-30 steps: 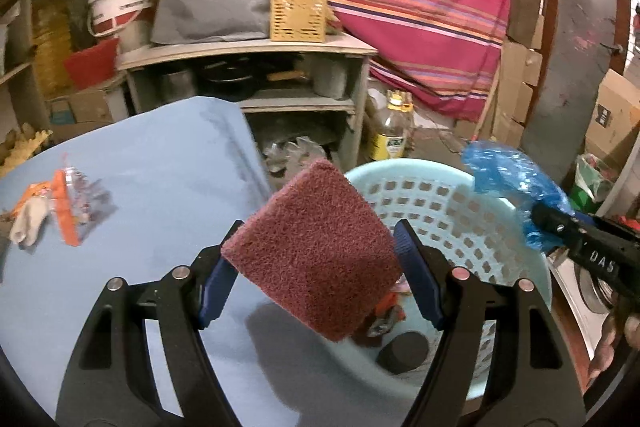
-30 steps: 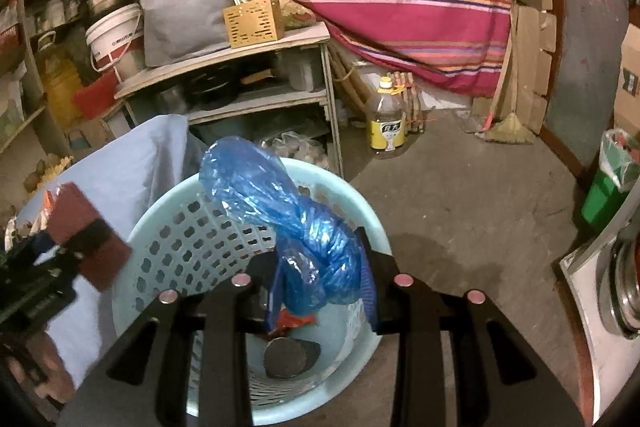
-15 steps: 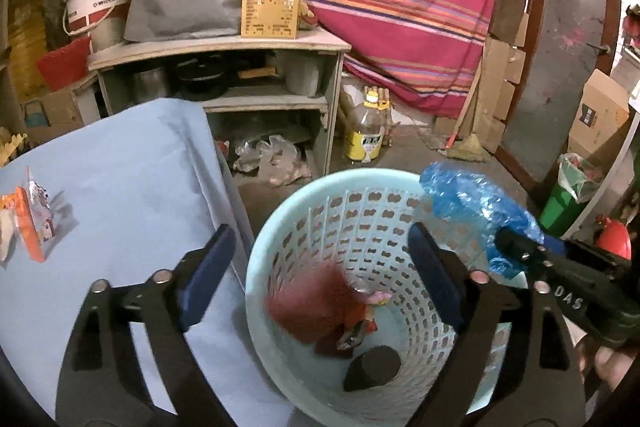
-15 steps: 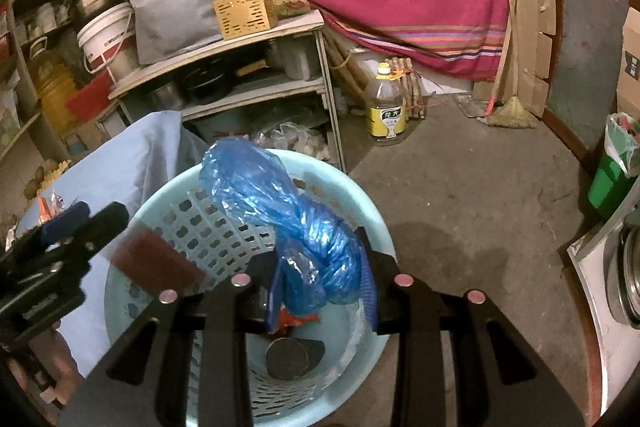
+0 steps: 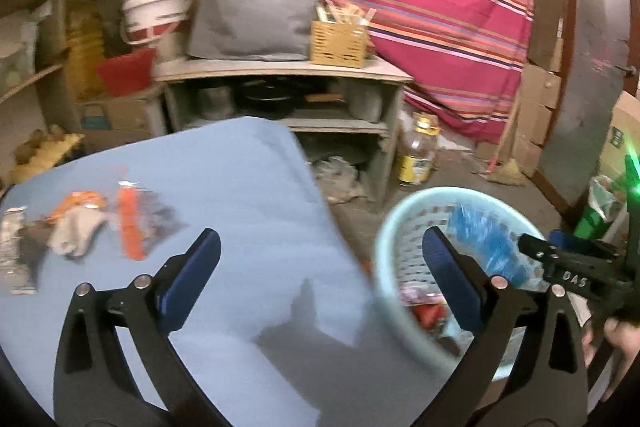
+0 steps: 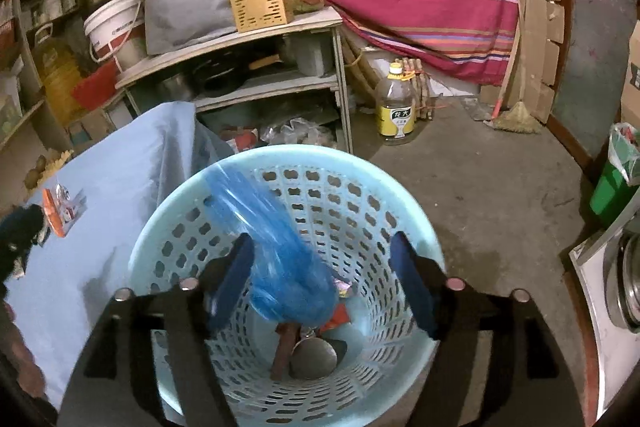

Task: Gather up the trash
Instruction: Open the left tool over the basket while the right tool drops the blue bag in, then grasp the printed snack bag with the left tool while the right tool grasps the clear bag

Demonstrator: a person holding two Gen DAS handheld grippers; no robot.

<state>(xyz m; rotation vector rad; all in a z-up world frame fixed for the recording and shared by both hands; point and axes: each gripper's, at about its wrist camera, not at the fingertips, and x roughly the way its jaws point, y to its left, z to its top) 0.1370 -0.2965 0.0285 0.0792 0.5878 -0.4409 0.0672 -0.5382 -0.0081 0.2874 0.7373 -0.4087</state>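
Note:
My left gripper (image 5: 322,243) hangs over the blue tablecloth (image 5: 248,195), its jaws opening to full width with nothing between them. Trash lies on the cloth to its left: an orange wrapper (image 5: 129,223) and a grey-and-orange glove (image 5: 76,231). My right gripper (image 6: 322,247) is above the pale blue perforated basket (image 6: 280,151). Its jaws are opening, and a blurred blue plastic bag (image 6: 272,247) is dropping between them, free of the pads. At the basket's bottom lie a maroon scouring pad (image 6: 284,347) and a dark round lid (image 6: 314,355). The left wrist view shows the right gripper (image 5: 560,261) at the basket's right.
A wooden shelf unit (image 6: 240,39) with a grey bag, a bucket and pots stands behind the table. A plastic bottle (image 6: 396,107) and a broom (image 6: 516,115) are on the concrete floor. A green bin (image 6: 612,187) stands at the right. A striped cloth hangs behind.
The left gripper let go of the maroon pad, which fell into the basket, then swung left over the table. The right gripper's jaws spread and the blue bag started to fall.

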